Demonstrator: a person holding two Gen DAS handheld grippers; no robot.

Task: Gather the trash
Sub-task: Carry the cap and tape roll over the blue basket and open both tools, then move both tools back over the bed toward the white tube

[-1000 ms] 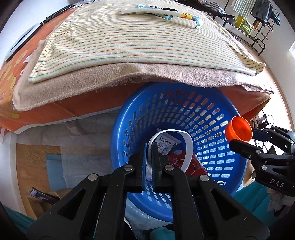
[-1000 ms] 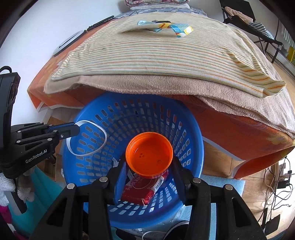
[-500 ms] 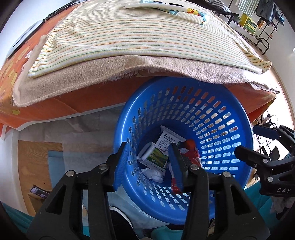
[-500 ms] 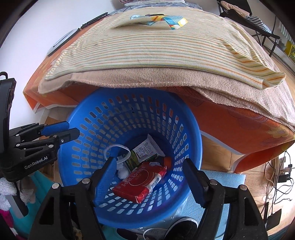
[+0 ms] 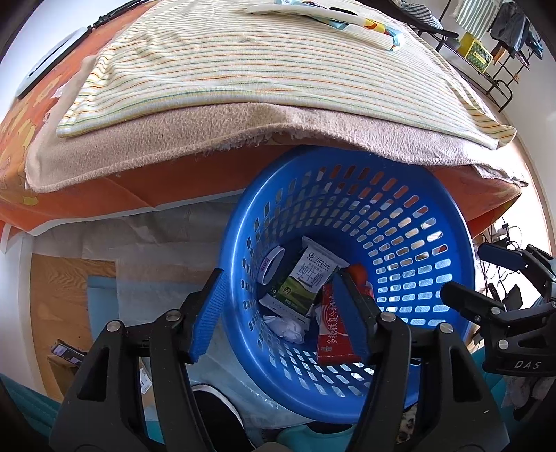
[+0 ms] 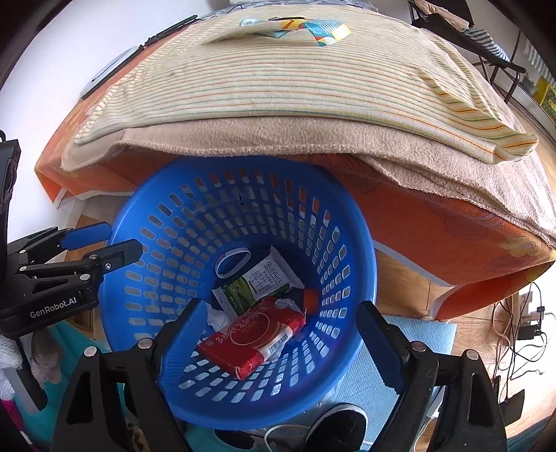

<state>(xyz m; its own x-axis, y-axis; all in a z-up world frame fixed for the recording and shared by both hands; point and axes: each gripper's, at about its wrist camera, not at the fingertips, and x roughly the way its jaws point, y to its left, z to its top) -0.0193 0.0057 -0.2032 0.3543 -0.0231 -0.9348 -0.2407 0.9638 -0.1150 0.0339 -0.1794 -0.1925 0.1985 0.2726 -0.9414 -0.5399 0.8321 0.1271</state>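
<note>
A bed (image 6: 451,222) under a striped blanket (image 6: 295,76) fills the upper frame; wood floor (image 5: 66,295) lower left, white wall (image 6: 52,52) upper left.

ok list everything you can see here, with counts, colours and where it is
basket: 1, blue, on the floor against the bed
red packet: 1, red, basket bottom, nearest the cameras
milk pouch: 1, white and green, basket bottom, behind the red packet
white ring: 1, white, basket bottom, left of the pouch
orange lid: 1, orange, basket bottom, on edge at right
crumpled tissue: some, white, under the packets
striped cloth: 1, cream with stripes, on the bed
tan blanket: 1, tan, under the striped cloth
colourful wrapper: 1, blue and yellow, far end of the bed
shoe: 1, black, on the floor below the basket
left gripper: 1, black, blue pads, jaws opening, nothing between
right gripper: 1, same, jaws opening, nothing between
</note>
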